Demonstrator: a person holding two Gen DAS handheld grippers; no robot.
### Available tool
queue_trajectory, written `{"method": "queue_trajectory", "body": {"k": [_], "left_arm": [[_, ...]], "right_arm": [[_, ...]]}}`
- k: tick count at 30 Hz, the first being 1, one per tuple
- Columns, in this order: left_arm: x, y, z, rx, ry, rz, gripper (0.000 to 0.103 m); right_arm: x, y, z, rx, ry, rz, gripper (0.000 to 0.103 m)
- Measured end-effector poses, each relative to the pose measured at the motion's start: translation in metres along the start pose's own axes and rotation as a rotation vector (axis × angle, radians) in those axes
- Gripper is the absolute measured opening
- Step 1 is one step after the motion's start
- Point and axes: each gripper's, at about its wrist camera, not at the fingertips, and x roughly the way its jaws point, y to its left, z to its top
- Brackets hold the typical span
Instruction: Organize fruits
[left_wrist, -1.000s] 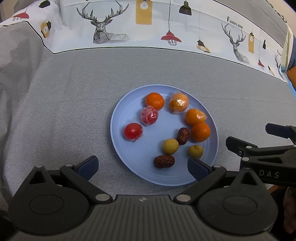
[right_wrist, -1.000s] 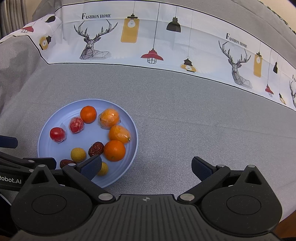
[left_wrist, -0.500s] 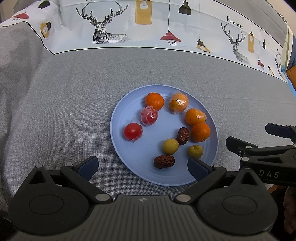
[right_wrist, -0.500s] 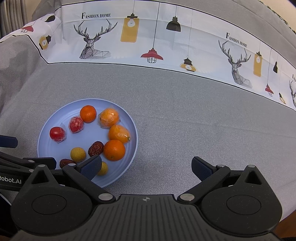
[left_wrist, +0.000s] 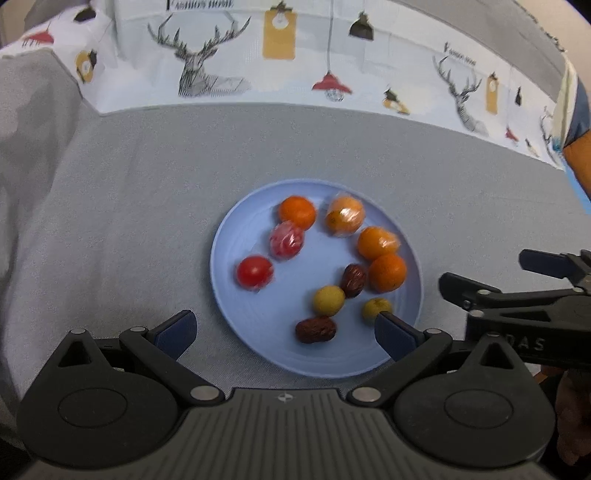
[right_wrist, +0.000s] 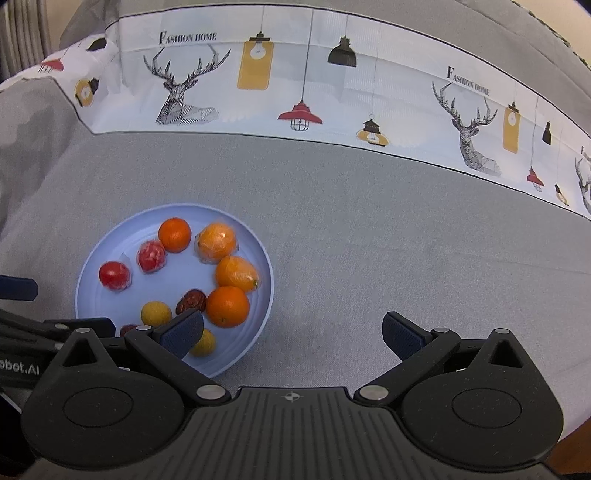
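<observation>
A light blue plate (left_wrist: 255, 325) (right_wrist: 92, 280) lies on grey cloth and holds several fruits. On it are oranges (left_wrist: 388, 272) (right_wrist: 227, 306), some in clear wrap (left_wrist: 345, 216), two red tomatoes (left_wrist: 254, 271) (right_wrist: 114, 275), two brown dates (left_wrist: 316, 329), and small yellow fruits (left_wrist: 328, 300) (right_wrist: 156, 314). My left gripper (left_wrist: 284, 330) is open above the plate's near edge, holding nothing. My right gripper (right_wrist: 293, 334) is open over the cloth just right of the plate, its left fingertip (right_wrist: 183, 332) over the plate's near rim. The right gripper's fingers (left_wrist: 480, 291) show in the left wrist view.
A white band of cloth printed with deer and lamps (right_wrist: 303, 92) runs along the far side. Grey cloth (right_wrist: 406, 258) stretches to the right of the plate. A person's sleeve and arm (left_wrist: 576, 147) show at the far right edge.
The left wrist view has shifted slightly and is blurred, so the left gripper is moving a little. The fruits and plate lie as before; both grippers stay open.
</observation>
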Motion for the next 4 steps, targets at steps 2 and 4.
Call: {"method": "queue_trajectory", "body": {"k": [2, 4], "left_arm": [[-0.002, -0.003, 0.002, 0.013, -0.014, -0.003, 0.102], [-0.001, -0.005, 0.003, 0.017, -0.018, -0.006, 0.102]], "right_arm": [[0.0, -0.005, 0.003, 0.024, -0.007, 0.006, 0.102], [-0.003, -0.013, 0.008, 0.065, -0.034, 0.005, 0.102]]}}
